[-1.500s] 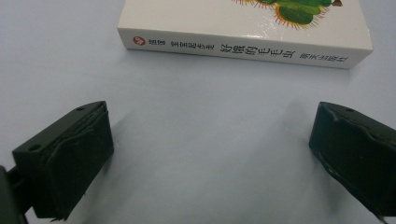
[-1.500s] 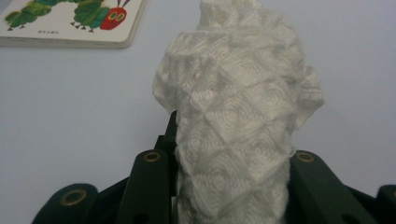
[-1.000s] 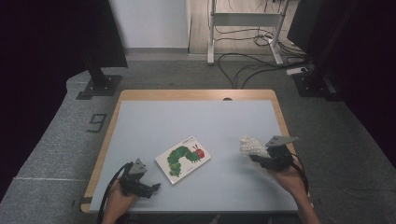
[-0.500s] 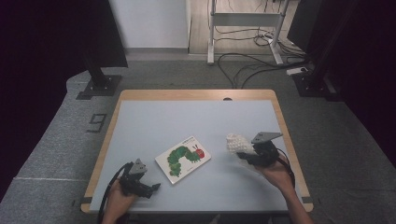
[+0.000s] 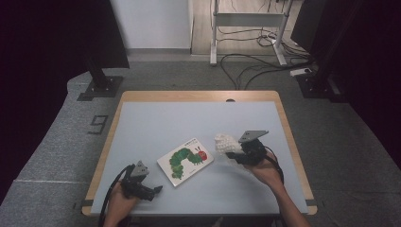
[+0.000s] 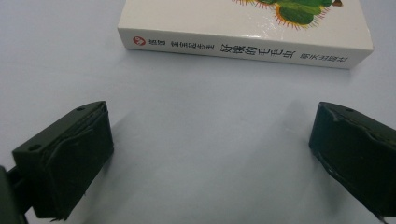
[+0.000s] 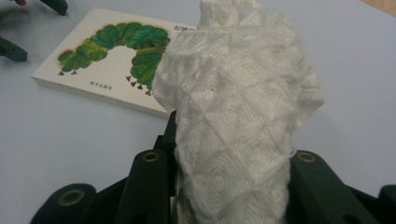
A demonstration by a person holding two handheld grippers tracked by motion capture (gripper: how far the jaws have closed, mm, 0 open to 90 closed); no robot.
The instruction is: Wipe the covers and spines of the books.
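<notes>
High view: the right gripper (image 5: 235, 150) sits at about 4 o'clock on the pale blue table (image 5: 156, 123), its jaws pinched on a bunched white cloth (image 5: 225, 142) that sticks out toward 10 o'clock. Against the earlier frames, this gripper and the cloth have slid across the table toward 9 o'clock, from near the right edge to just beside the picture book (image 5: 185, 161) (a green caterpillar on its white cover). The book lies flat near 6 o'clock of the table's middle, where it lay before. The left gripper (image 5: 150, 191) rests at about 7 o'clock near the front edge, in the same spot as in the earlier frames, its jaws pointing toward the book

Left gripper view: the two black jaws stand spread wide at 8 and 4 o'clock with only bare table (image 6: 196, 140) between them. The book (image 6: 243, 28) lies ahead at 12 o'clock, apart from the jaws, its spine with printed characters facing the camera

Right gripper view: the cloth (image 7: 238, 121), white with a quilted diamond weave, rises from 6 o'clock up past the middle, squeezed between the jaws of the right gripper (image 7: 229, 186). Behind it at 10 o'clock lies the book (image 7: 116, 56), cover up. The tips of the left gripper (image 7: 28, 28) show at 10 o'clock, beyond the book's far corner
</notes>
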